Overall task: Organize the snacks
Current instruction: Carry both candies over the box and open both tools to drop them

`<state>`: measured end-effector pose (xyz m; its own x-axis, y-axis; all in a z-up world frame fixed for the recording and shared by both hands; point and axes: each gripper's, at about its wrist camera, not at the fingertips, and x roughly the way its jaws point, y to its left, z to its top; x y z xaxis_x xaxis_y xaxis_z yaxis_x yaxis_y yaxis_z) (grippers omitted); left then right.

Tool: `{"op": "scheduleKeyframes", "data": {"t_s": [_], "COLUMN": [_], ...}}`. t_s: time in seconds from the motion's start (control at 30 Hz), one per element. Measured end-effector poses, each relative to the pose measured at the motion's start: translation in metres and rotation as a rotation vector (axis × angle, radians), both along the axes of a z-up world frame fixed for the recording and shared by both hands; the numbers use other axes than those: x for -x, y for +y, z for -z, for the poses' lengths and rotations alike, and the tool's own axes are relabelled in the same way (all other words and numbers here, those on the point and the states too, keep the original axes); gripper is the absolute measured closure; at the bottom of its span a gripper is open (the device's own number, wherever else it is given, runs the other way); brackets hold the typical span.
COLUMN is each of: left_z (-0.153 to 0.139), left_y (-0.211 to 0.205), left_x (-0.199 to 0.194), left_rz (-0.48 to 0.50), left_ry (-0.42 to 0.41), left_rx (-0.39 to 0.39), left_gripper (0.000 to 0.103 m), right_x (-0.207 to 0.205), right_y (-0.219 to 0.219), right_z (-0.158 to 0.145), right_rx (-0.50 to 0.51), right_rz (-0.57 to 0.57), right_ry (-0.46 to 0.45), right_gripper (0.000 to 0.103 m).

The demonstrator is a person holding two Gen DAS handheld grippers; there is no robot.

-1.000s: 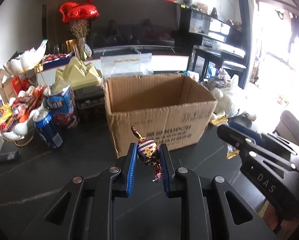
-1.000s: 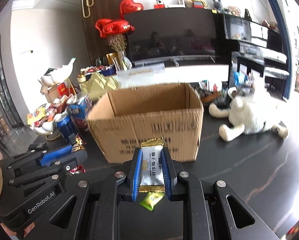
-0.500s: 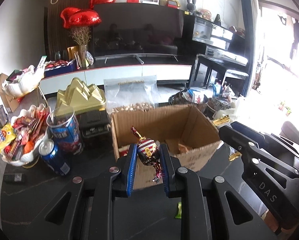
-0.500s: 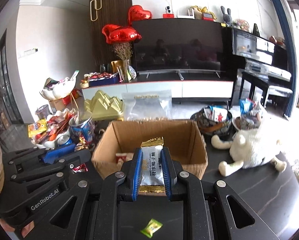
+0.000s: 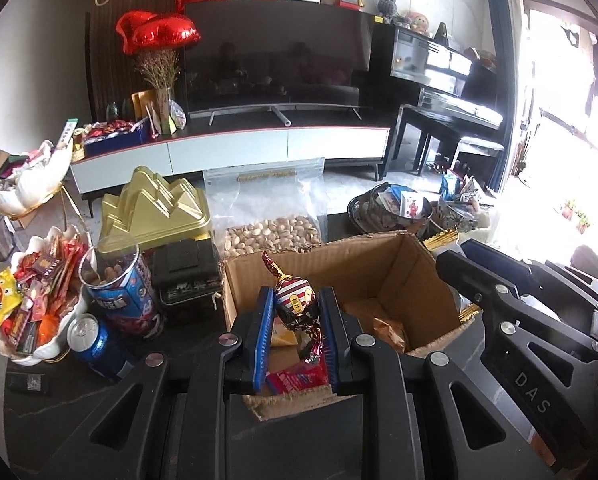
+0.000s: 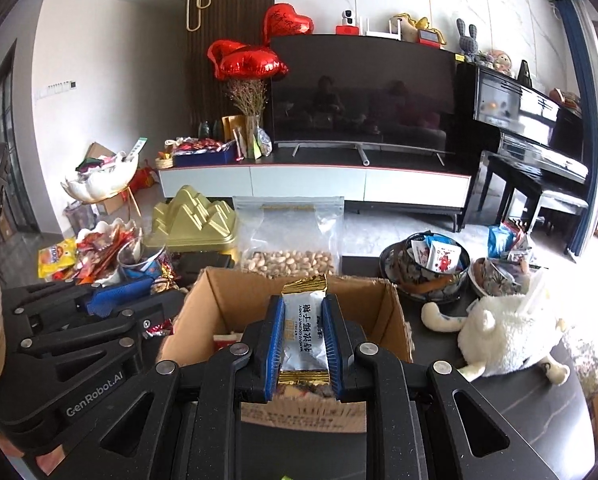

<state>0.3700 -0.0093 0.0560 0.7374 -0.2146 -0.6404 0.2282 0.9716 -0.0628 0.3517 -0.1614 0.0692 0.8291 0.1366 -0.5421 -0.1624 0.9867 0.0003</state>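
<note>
Over the box [image 5: 383,276], w/ left gripper [image 5: 295,316] clamped on the candy [image 5: 297,300] & right gripper [image 6: 302,330] clamped on the packet [image 6: 303,330], open jaws only once well inside the rim.

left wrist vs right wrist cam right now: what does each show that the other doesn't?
Left wrist only: the left tongs shut on a striped foil-wrapped candy, and a blue drink can on the table.

Right wrist only: the right tongs shut on a silver-and-gold coconut candy bar, and a white plush toy.

Both: the open cardboard box below the tongs, the bag of nuts behind it, and the gold tin.
</note>
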Motion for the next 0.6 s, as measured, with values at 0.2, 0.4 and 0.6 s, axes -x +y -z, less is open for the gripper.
{"op": "scheduleKeyframes", "data": {"t_s": [0.2, 0.4, 0.6], "left_z": [0.012, 0.017, 0.013], "left_y": [-0.006, -0.005, -0.006], "left_x": [-0.023, -0.027, -0.002], "left_rz": [0.024, 0.004, -0.008], "left_ry": [0.022, 0.017, -0.021], "left_rx": [-0.012, -0.027, -0.059], "left_gripper": [0.079, 0.062, 0.057], "right_x": [-0.022, -0.037, -0.022], "right_y": [-0.002, -0.009, -0.015], "right_z": [0.01, 0.022, 0.025], "right_rx": [0.009, 0.009, -0.001], "right_rz": [0.011, 0.045, 0.04], "right_ry": [0.021, 0.059, 0.076], "right_gripper": [0.082, 0.063, 0.063]}}
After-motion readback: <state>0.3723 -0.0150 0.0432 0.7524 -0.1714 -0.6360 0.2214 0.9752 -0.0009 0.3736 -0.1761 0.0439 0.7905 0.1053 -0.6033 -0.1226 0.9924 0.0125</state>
